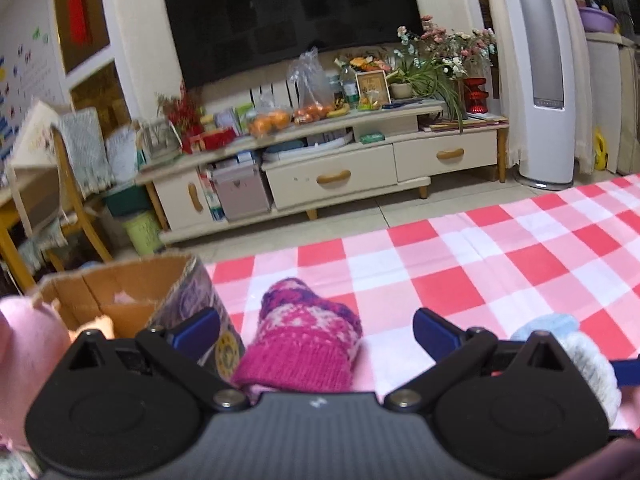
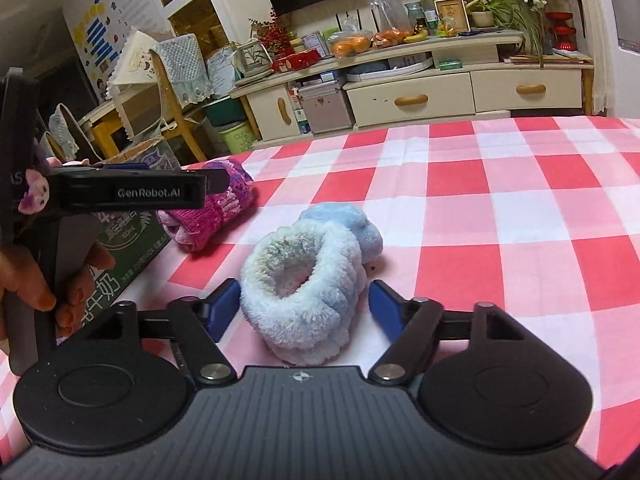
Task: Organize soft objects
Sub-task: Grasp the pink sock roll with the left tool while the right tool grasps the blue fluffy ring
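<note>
Between the spread blue fingers of the right gripper (image 2: 304, 312) sits a fluffy pale-blue plush ring (image 2: 300, 300), its opening tipped up and back toward the camera; the jaws stand wide on either side of it, released and not touching it. A second light-blue plush piece (image 2: 352, 226) lies right behind it, touching. Left of them rests a magenta and purple patterned knit sleeve (image 2: 218, 206), its long axis running from the near ribbed cuff away toward the far left.

Over that sleeve (image 1: 308, 336) hangs the left gripper (image 1: 316, 330), fingers parted well wider than the knit and gripping nothing. From the right wrist view its body reads as a level black bar, held from below in the person's left hand (image 2: 48, 280), fingers curled round the handle.

Everything lies on a red, pink and white checked tablecloth (image 2: 500, 216). An open brown cardboard box (image 1: 120, 292) stands at the cloth's left edge, just beside the sleeve.
</note>
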{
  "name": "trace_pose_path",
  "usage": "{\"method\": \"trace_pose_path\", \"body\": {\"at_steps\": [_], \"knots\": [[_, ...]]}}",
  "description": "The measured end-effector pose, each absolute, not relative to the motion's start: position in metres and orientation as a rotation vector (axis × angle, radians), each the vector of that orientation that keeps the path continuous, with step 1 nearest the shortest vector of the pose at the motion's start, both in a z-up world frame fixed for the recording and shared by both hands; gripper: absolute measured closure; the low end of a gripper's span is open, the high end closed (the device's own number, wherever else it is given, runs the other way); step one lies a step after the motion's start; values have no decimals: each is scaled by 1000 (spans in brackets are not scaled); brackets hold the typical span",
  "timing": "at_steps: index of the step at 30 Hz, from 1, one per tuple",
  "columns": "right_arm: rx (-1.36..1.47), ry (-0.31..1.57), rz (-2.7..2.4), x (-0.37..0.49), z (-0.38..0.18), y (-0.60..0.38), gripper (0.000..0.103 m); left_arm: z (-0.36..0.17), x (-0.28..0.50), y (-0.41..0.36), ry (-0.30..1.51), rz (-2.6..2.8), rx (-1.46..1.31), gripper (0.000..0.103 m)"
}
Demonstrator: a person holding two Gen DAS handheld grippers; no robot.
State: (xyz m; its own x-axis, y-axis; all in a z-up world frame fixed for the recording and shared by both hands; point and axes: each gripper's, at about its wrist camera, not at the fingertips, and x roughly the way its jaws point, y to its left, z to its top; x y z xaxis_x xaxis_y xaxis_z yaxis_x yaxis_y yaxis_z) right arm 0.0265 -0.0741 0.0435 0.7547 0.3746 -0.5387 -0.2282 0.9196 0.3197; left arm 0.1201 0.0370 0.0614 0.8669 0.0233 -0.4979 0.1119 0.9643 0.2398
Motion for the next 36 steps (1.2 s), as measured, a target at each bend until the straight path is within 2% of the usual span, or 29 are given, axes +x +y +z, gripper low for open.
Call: {"method": "trace_pose_path", "body": {"at_steps": [2,11,14,23,25,30,34,36], "knots": [[252,637,333,22,45,-84,5,62,120,35,514,-56,274,1],[253,650,323,19,44,-89,2,43,135,26,574,-9,404,5],[255,647,321,19,44,-89,2,38,139,25,606,-14,404,15],[244,640,323,22,45,-90,0,25,149,28,632,16,462,31],[233,640,321,23,45,-88,0,25,149,29,626,25,465,37],[205,636,320,24,45,-86,0,27,145,33,614,28,432,44],[164,630,319,24,44,-83,6,30,139,38,615,22,371,46],[151,626,321,24,44,-83,19,32,134,39,620,15,355,46]]}}
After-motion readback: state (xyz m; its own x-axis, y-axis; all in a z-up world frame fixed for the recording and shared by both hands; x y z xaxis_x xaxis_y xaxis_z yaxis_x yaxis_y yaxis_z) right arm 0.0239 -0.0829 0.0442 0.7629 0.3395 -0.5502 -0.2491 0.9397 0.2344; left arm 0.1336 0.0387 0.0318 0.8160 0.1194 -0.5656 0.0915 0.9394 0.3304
